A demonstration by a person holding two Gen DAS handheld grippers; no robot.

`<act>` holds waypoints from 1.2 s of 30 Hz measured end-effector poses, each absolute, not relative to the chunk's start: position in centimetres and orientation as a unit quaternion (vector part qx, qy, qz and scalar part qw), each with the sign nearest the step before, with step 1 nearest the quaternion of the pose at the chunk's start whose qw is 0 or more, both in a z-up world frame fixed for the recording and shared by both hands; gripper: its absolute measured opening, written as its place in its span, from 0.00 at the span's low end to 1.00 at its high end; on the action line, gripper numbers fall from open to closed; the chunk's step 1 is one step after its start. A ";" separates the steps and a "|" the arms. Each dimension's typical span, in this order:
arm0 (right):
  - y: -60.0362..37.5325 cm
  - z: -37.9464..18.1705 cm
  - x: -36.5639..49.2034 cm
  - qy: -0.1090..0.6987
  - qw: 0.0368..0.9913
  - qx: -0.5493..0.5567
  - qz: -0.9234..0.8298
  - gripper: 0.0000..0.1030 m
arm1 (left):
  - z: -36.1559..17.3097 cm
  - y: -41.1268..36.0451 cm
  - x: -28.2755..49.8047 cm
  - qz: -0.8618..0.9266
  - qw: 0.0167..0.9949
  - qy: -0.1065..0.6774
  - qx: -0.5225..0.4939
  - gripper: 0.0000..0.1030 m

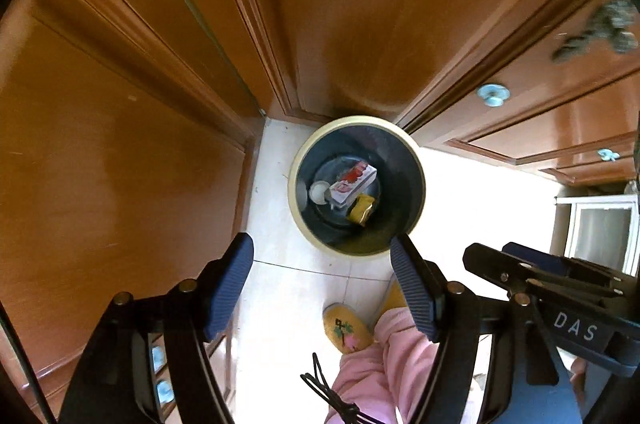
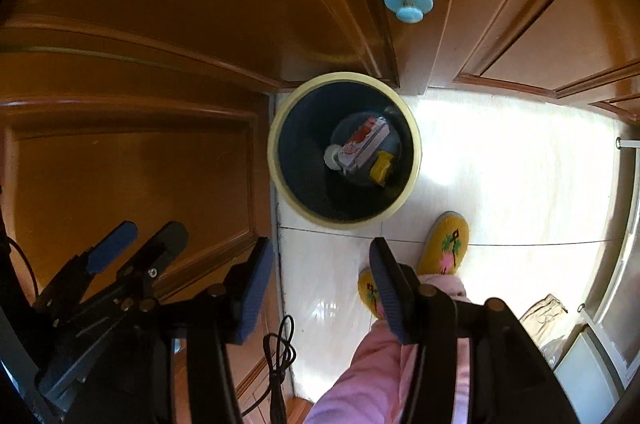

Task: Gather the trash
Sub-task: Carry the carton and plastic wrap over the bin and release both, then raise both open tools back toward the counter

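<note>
Bin [image 1: 414, 159] with carton [image 1: 354, 181], yellow wrapper [image 1: 362, 209]

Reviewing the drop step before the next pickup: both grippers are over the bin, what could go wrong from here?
1. Cable: a loose black cord dangles beside the open right gripper and could snag when the hands pull back.
2. Feet: the yellow slippers stand close to the trash bin, so a step might tip it.
3. Collision: the open left gripper hangs close to the right one; they may knock together.
</note>
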State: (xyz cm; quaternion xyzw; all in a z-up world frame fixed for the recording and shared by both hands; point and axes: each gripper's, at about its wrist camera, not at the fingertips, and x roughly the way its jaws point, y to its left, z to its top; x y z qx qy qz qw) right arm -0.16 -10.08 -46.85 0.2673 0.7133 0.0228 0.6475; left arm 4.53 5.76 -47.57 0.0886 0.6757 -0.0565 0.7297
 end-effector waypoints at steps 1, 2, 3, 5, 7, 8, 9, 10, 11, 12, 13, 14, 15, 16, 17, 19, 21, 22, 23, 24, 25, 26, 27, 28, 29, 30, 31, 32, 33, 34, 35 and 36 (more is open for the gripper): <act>-10.0 -45.9 -0.4 0.712 0.649 0.267 0.024 0.49 | -46.3 5.7 4.3 -0.057 0.731 0.673 0.091 0.67; -10.1 -44.5 -0.7 0.709 0.653 0.265 0.025 0.49 | -45.0 5.6 4.0 -0.059 0.733 0.671 0.092 0.67; -10.0 -43.4 -0.9 0.706 0.656 0.264 0.025 0.49 | -43.7 5.6 3.9 -0.060 0.735 0.669 0.092 0.67; -10.4 -41.2 -1.5 0.698 0.665 0.265 0.029 0.49 | -40.8 5.4 3.4 -0.064 0.742 0.660 0.093 0.67; -10.9 -38.5 -2.1 0.688 0.675 0.264 0.030 0.49 | -38.2 5.1 2.8 -0.067 0.751 0.650 0.099 0.67; -11.1 -37.1 -2.4 0.684 0.680 0.262 0.030 0.49 | -36.9 4.9 2.5 -0.068 0.755 0.644 0.102 0.67; -11.4 -36.1 -2.6 0.680 0.684 0.261 0.030 0.49 | -35.7 4.7 2.2 -0.070 0.759 0.639 0.105 0.67; -11.8 -34.8 -2.8 0.675 0.690 0.261 0.031 0.49 | -34.2 4.5 1.9 -0.072 0.763 0.633 0.106 0.67; -12.0 -33.2 -3.2 0.668 0.696 0.262 0.033 0.49 | -33.0 4.4 1.6 -0.074 0.767 0.629 0.105 0.68; -12.3 -32.0 -3.5 0.661 0.702 0.263 0.035 0.49 | -32.1 4.1 1.4 -0.076 0.771 0.624 0.103 0.68; -12.6 -30.5 -3.8 0.653 0.709 0.261 0.038 0.49 | -30.6 3.8 1.0 -0.079 0.775 0.619 0.103 0.68; -12.9 -29.3 -4.1 0.646 0.717 0.260 0.040 0.49 | -29.6 3.5 0.8 -0.081 0.778 0.615 0.103 0.68; -13.2 -28.1 -4.4 0.638 0.724 0.258 0.042 0.49 | -28.5 3.4 0.6 -0.084 0.781 0.610 0.104 0.68; -13.3 -27.4 -4.4 0.632 0.730 0.257 0.042 0.49 | -27.0 3.1 0.3 -0.086 0.786 0.603 0.107 0.68; -13.5 -26.2 -4.8 0.623 0.738 0.254 0.043 0.49 | -26.1 2.9 0.1 -0.089 0.789 0.598 0.109 0.68; -13.9 -23.8 -5.3 0.607 0.755 0.246 0.041 0.49 | -23.7 2.5 -0.5 -0.093 0.797 0.586 0.112 0.70; -14.1 -21.2 -6.1 0.588 0.771 0.241 0.045 0.49 | -21.3 2.0 -1.0 -0.096 0.805 0.573 0.117 0.71; -14.4 -20.5 -6.2 0.580 0.777 0.240 0.048 0.49 | -20.3 1.9 -1.1 -0.099 0.810 0.566 0.119 0.71; -14.4 -19.3 -6.6 0.572 0.784 0.238 0.050 0.49 | -19.3 1.8 -1.2 -0.101 0.814 0.559 0.120 0.71; -14.5 -18.2 -6.9 0.563 0.790 0.235 0.050 0.49 | -18.1 1.7 -1.3 -0.105 0.819 0.551 0.121 0.71; -14.8 -17.1 -7.2 0.557 0.796 0.233 0.051 0.49 | -17.1 1.6 -1.6 -0.109 0.824 0.543 0.121 0.71; -14.8 -16.5 -7.3 0.551 0.801 0.229 0.051 0.49 | -16.4 1.5 -1.8 -0.111 0.828 0.536 0.120 0.72; -14.9 -15.3 -7.5 0.543 0.807 0.225 0.050 0.49 | -15.5 1.4 -2.0 -0.111 0.833 0.528 0.121 0.73; -15.0 -14.5 -7.8 0.536 0.813 0.222 0.050 0.49 | -14.5 1.4 -2.1 -0.111 0.837 0.522 0.120 0.74; -15.1 -13.3 -8.0 0.525 0.822 0.216 0.049 0.49 | -13.5 1.4 -2.2 -0.114 0.841 0.516 0.119 0.74; -15.3 -12.6 -8.1 0.517 0.829 0.210 0.047 0.49 | -12.9 1.4 -2.2 -0.115 0.844 0.511 0.117 0.75; -15.5 -11.7 -8.3 0.507 0.837 0.202 0.042 0.49 | -12.0 1.4 -2.2 -0.116 0.849 0.503 0.114 0.75; -15.5 -10.8 -8.4 0.497 0.844 0.198 0.039 0.49 | -10.9 1.4 -2.2 -0.120 0.855 0.492 0.109 0.75; -15.6 -9.9 -8.5 0.487 0.851 0.194 0.039 0.49 | -10.0 1.4 -2.3 -0.122 0.860 0.483 0.105 0.75; -15.5 -9.5 -8.5 0.479 0.856 0.191 0.038 0.49 | -9.0 1.4 -2.3 -0.124 0.867 0.472 0.100 0.75; -15.6 -8.6 -8.6 0.470 0.862 0.186 0.036 0.49 | -8.1 1.5 -2.3 -0.126 0.872 0.462 0.096 0.75; -15.5 -7.7 -8.7 0.461 0.869 0.180 0.032 0.49 | -7.4 1.7 -2.3 -0.128 0.877 0.455 0.091 0.76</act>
